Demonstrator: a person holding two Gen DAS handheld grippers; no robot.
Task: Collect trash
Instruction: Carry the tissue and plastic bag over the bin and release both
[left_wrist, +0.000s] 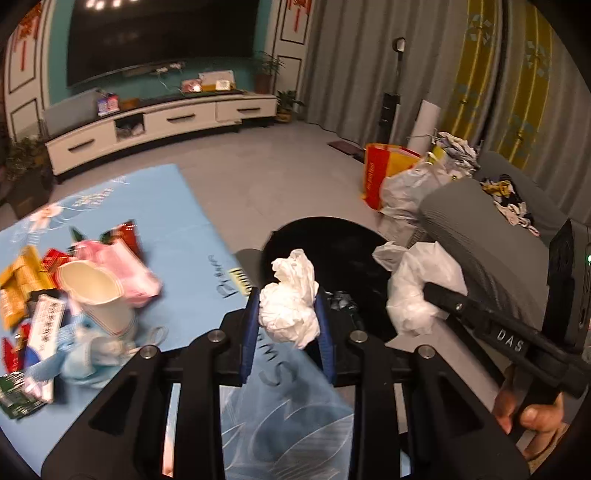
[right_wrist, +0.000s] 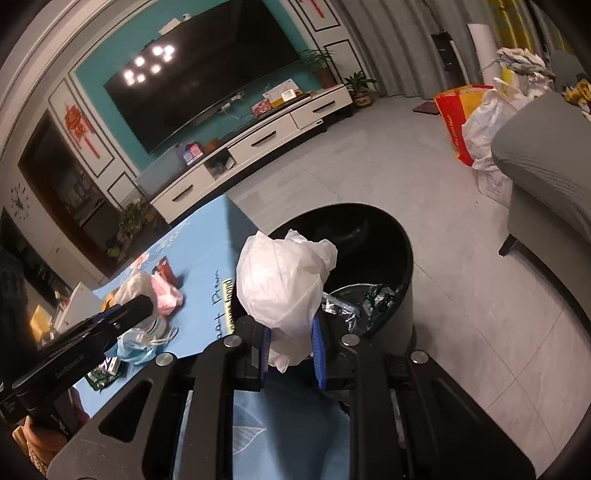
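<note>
Bin (right_wrist: 402, 258) right of table (right_wrist: 207, 258); wrappers (right_wrist: 354, 302) in bin.

Each hand-held gripper (left_wrist: 288, 321) (right_wrist: 291, 343) is matte black with blue finger pads, silver round-head screws and white lettering on the handle
</note>
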